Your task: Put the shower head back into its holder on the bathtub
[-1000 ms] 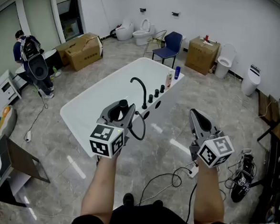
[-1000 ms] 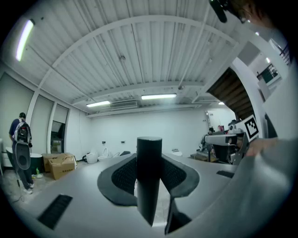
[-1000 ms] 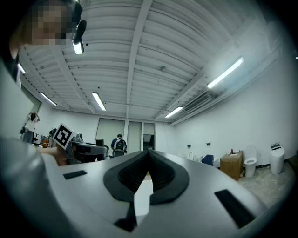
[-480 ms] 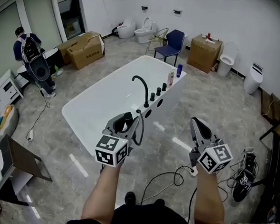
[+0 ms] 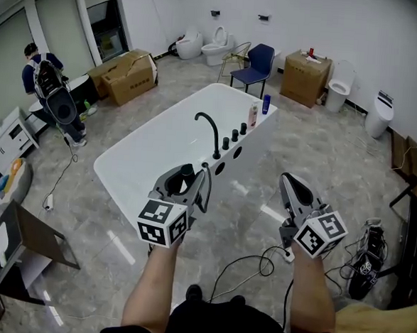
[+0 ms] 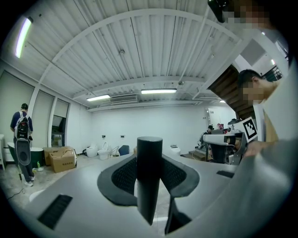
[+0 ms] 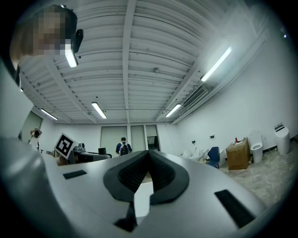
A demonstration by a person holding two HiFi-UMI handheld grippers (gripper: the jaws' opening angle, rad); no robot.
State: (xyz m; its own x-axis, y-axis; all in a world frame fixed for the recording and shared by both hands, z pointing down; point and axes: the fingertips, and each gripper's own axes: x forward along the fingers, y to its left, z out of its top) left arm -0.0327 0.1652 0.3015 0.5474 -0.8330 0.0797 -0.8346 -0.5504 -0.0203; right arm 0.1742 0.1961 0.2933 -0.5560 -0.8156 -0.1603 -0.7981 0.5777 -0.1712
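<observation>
Black shower head (image 6: 149,172) stands upright between the jaws of the left gripper (image 5: 185,178), whose dark pads (image 6: 118,179) pinch its handle from both sides and are kept partly spread by it. Its hose (image 5: 208,192) loops down beside the gripper. Both are at the near rim of the white bathtub (image 5: 134,157), apart from the curved black tap (image 5: 211,130). The right gripper (image 5: 288,180) is pressed together on nothing, over the floor beside the tub

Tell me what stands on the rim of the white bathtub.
A curved black spout, three black knobs and two bottles, one pink, one blue. The left tongs, holding the shower head, cover the near part of the rim, so the holder cannot be seen.
</observation>
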